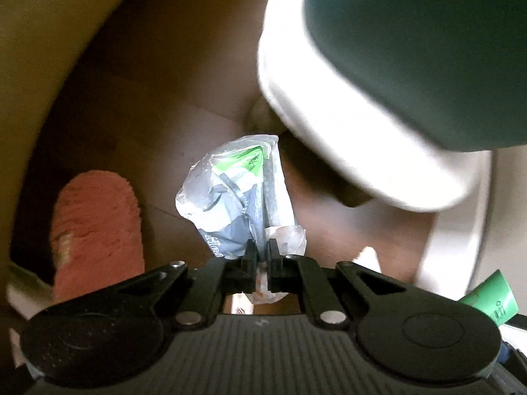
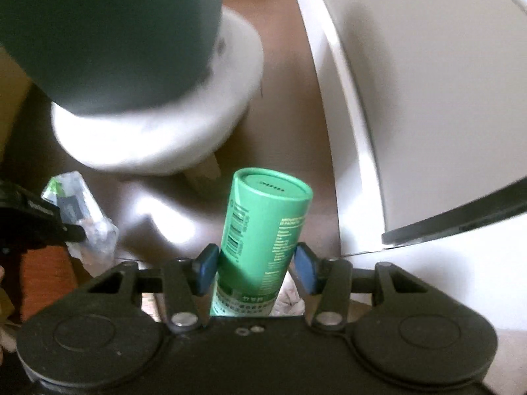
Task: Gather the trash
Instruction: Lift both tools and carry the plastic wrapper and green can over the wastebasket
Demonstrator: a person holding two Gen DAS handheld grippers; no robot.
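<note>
1. The left tongs (image 1: 259, 250) are pinching a crumpled plastic wrapper (image 1: 235, 194), their tips pressed together on its lower edge, so the wrapper is hanging clear above the brown floor (image 1: 158, 105).
2. The right tongs (image 2: 257, 270) are clamping a green tube (image 2: 260, 227) between their blue pads (image 2: 206, 270), gripping it around the middle; the tube is tilting slightly, with its capped end pointing down toward the floor.
3. So two pieces of trash are now being held, one in each pair of tongs, and both are off the floor.
4. What is left, as I judge it, is carrying both to a bin and dropping them in. No bin is showing plainly in either view, so I cannot say where that is.
5. Whether more trash is lying about is hard to say. Something pale is showing under the right tongs, but it is too hidden to name.
6. Both tongs are pointing steeply downward, side by side and near each other: the left tongs with the wrapper are showing at the left edge of the right-hand view, and the tube is peeking in at the right edge of the left-hand view.
7. A white-based piece with a dark green top (image 1: 411, 49) is looming blurred beside both tongs, and a pink fuzzy slipper (image 1: 98, 230) is lying on the floor to the left. A white panel (image 2: 428, 98) is standing to the right.
</note>
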